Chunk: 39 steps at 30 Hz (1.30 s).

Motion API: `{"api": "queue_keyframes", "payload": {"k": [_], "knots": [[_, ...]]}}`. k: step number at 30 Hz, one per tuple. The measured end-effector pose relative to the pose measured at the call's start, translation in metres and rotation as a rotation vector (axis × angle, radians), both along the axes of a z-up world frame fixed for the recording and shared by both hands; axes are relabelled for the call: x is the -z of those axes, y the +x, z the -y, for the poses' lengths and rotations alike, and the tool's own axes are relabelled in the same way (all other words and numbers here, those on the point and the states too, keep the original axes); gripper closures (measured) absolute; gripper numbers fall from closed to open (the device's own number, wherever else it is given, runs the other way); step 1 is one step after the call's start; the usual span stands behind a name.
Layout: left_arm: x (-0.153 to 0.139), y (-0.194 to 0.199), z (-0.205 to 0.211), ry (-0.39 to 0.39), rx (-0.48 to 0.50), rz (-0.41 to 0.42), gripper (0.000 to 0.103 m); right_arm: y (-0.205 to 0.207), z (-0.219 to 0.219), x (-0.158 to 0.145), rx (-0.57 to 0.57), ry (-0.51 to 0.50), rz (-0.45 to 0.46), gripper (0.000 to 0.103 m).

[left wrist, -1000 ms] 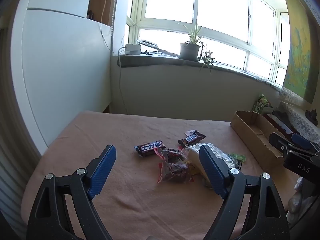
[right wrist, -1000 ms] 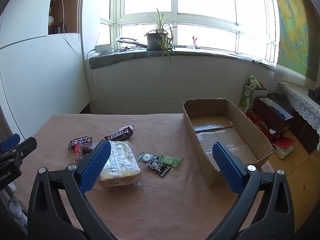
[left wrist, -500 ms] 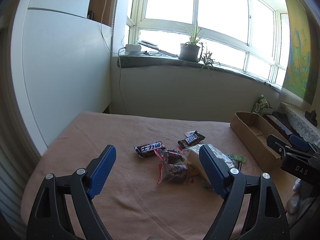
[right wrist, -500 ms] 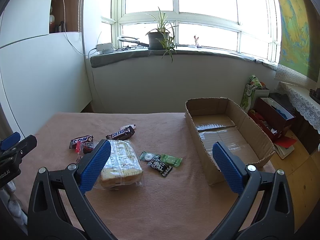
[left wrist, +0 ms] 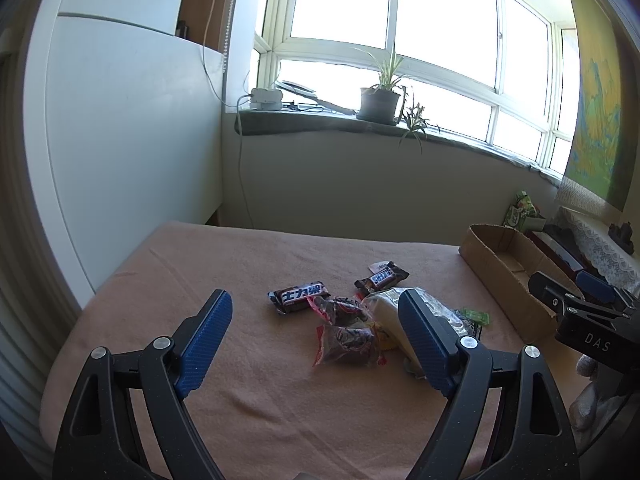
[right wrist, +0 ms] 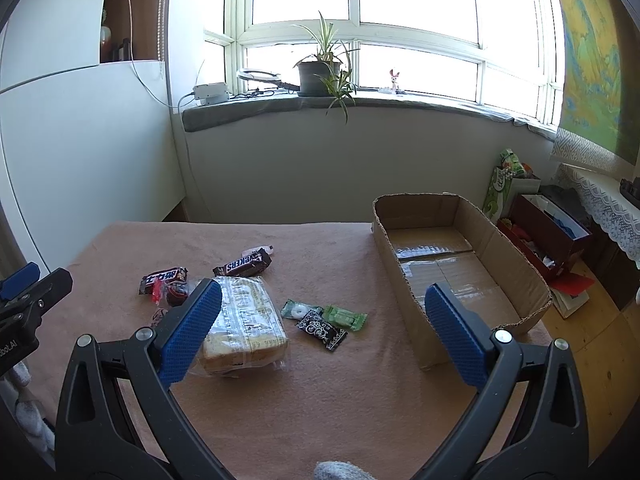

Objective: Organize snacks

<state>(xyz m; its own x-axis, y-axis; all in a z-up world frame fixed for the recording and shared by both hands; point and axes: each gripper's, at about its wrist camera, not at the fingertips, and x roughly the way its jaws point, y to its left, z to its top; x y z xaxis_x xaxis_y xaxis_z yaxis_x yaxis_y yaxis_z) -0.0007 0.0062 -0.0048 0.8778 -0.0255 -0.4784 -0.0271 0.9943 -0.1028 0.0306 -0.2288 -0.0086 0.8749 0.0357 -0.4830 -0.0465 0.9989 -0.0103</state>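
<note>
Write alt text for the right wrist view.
The open right gripper hovers above a pink-covered table strewn with snacks: a bagged bread loaf, Snickers bars and small candies. An empty cardboard box sits to the right, below a sunny window.

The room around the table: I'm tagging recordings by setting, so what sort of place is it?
Most likely a room in a home: a potted plant on a sunny windowsill, a landscape wall hanging, and snacks beside a cardboard box on a cloth-covered table.
</note>
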Motion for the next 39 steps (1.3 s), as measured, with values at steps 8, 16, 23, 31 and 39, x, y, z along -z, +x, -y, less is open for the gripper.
{"api": "queue_keyframes", "payload": {"k": [8, 16, 23, 31, 39], "knots": [[-0.0002, -0.0009, 0.0004, -0.006, 0.001, -0.001, 0.018, 0.0007, 0.0002, 0.0007, 0.001, 0.001, -0.005, 0.000], [0.0009, -0.0002, 0.0027, -0.012, 0.011, -0.005, 0.018, 0.0015, 0.0002, 0.0011, 0.003, 0.000, -0.007, 0.000], [0.0012, -0.0003, 0.0023, -0.016, 0.011, -0.006, 0.018, 0.0019, -0.0005, 0.0018, -0.004, 0.001, -0.008, 0.000], [0.0020, 0.0004, 0.0026, -0.021, 0.018, -0.006, 0.018, 0.0026, -0.0016, 0.0041, -0.008, -0.003, -0.009, 0.000], [0.0038, 0.0057, 0.0045, -0.032, 0.027, -0.021, 0.018, 0.0053, -0.0030, 0.0054, -0.012, -0.004, -0.019, 0.000]]}}
